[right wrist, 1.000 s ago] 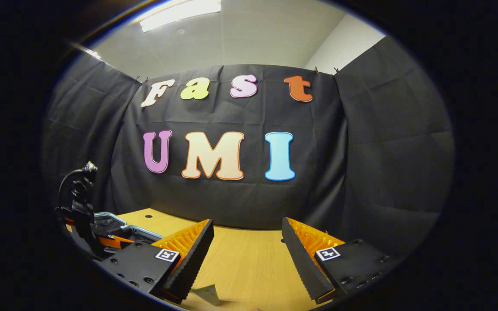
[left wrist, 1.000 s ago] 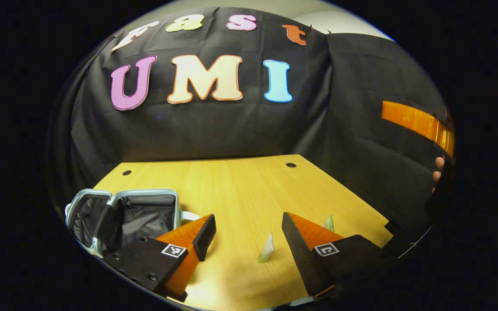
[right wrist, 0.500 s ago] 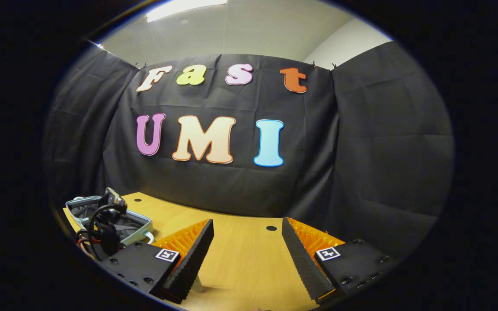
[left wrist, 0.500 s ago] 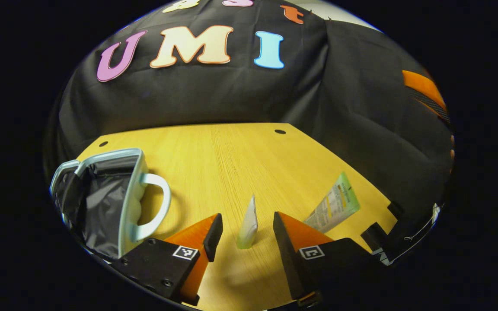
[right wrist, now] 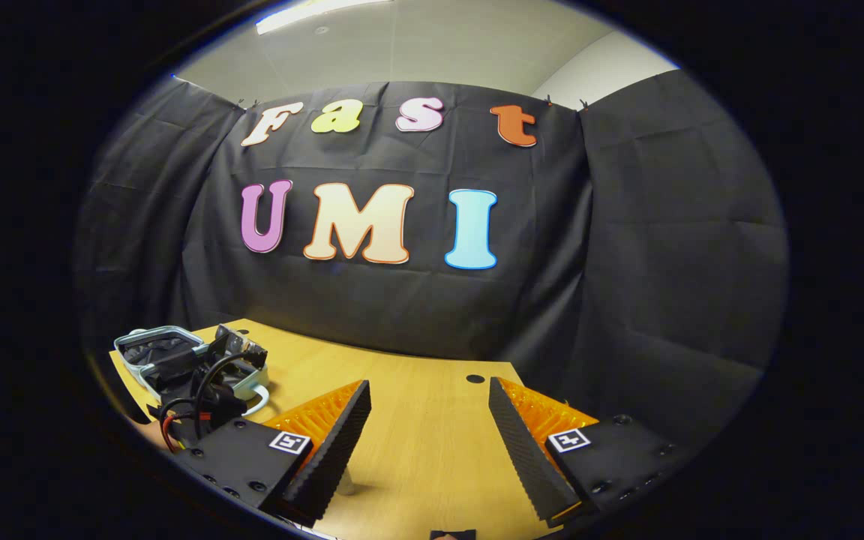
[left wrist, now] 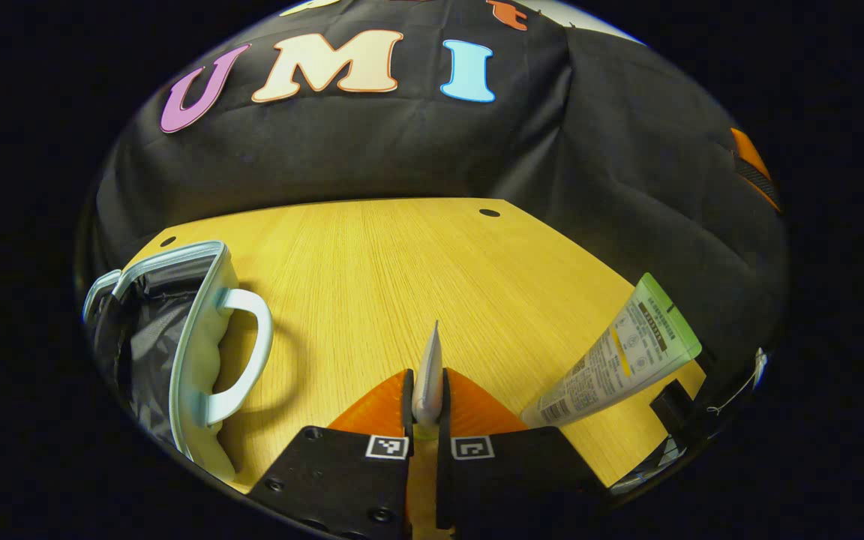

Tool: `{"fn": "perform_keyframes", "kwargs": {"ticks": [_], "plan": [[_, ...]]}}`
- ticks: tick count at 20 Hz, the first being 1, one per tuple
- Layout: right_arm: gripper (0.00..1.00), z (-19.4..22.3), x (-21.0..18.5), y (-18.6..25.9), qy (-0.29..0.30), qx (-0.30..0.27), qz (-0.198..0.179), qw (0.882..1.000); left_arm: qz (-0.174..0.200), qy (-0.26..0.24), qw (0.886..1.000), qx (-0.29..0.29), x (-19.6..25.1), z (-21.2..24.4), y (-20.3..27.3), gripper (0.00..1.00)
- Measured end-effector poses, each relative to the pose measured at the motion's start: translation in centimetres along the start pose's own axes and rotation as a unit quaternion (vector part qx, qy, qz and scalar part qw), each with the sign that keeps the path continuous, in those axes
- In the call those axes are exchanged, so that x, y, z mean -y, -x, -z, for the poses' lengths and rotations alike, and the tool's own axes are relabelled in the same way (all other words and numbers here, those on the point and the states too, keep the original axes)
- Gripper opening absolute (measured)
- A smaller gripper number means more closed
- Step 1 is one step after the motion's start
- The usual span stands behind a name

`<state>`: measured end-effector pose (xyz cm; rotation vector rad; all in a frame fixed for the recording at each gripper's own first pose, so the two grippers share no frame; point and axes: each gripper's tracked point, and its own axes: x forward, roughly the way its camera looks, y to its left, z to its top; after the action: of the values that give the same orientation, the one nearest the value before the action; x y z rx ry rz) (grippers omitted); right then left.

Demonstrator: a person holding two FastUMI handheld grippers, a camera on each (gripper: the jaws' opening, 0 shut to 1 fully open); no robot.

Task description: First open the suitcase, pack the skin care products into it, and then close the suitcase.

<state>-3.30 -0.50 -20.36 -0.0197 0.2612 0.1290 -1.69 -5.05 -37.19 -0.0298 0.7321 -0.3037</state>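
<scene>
Wooden table (left wrist: 402, 262), light yellow grain, with round cable holes near its far edge. Black cloth wall (right wrist: 649, 247) closes the booth at the back and on the right; pale ceiling with a strip light (right wrist: 312, 11) above it in the right gripper view.

Suitcase (left wrist: 177, 337) lies open at the left of the table in the left gripper view, pale blue shell, dark lining, handle facing right. In the right gripper view it sits far left (right wrist: 148, 346), partly behind my other tool.

My left gripper (left wrist: 424, 401) is closed down almost fully, both fingers pressing a small pale tube (left wrist: 427, 371) between them. The tube stands upright, crimped end up, cap end hidden between the fingers, low over the table near its front.

A second tube, green-capped tube (left wrist: 619, 352), white with print, lies on the table to the right, near the right edge, apart from my fingers.

My right gripper (right wrist: 428, 442) is wide open, holding nothing, hovering above the table, pointed at the back wall.
</scene>
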Motion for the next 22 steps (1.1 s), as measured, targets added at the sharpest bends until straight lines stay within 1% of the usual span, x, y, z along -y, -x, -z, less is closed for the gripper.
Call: {"fn": "perform_keyframes", "kwargs": {"ticks": [2, 5, 8, 11, 14, 18, 22], "plan": [[0.99, 0.8, -1.1, -0.1, -0.002, -0.003, -0.014, 1.000, 0.004, 0.007, 1.000, -0.006, 0.0, -0.1, 0.3, 0.01], [0.99, 2.4, -3.4, -0.1, 0.000, -0.011, -0.048, 0.999, 0.013, 0.000, 1.000, 0.007, 0.2, -2.4, 1.8, 0.01], [1.00, 5.4, -5.6, -0.6, 0.004, -0.034, -0.075, 0.997, 0.015, -0.003, 1.000, 0.021, 0.0, -5.4, 4.1, 0.01], [0.99, 8.8, -7.7, -0.8, 0.000, -0.066, -0.103, 0.992, -0.005, -0.001, 0.999, 0.042, -1.3, -8.1, 6.8, 0.01], [0.99, 11.1, -9.0, -1.2, -0.001, -0.087, -0.121, 0.989, -0.033, -0.003, 0.998, 0.059, -3.2, -10.1, 9.5, 0.01], [0.99, 14.9, -10.4, -2.0, 0.005, -0.117, -0.139, 0.983, -0.075, 0.004, 0.995, 0.067, -5.6, -10.5, 12.6, 0.01], [0.99, 19.3, -11.2, -2.6, 0.014, -0.164, -0.153, 0.974, -0.116, 0.014, 0.991, 0.059, -7.5, -9.1, 15.0, 0.01]]}}
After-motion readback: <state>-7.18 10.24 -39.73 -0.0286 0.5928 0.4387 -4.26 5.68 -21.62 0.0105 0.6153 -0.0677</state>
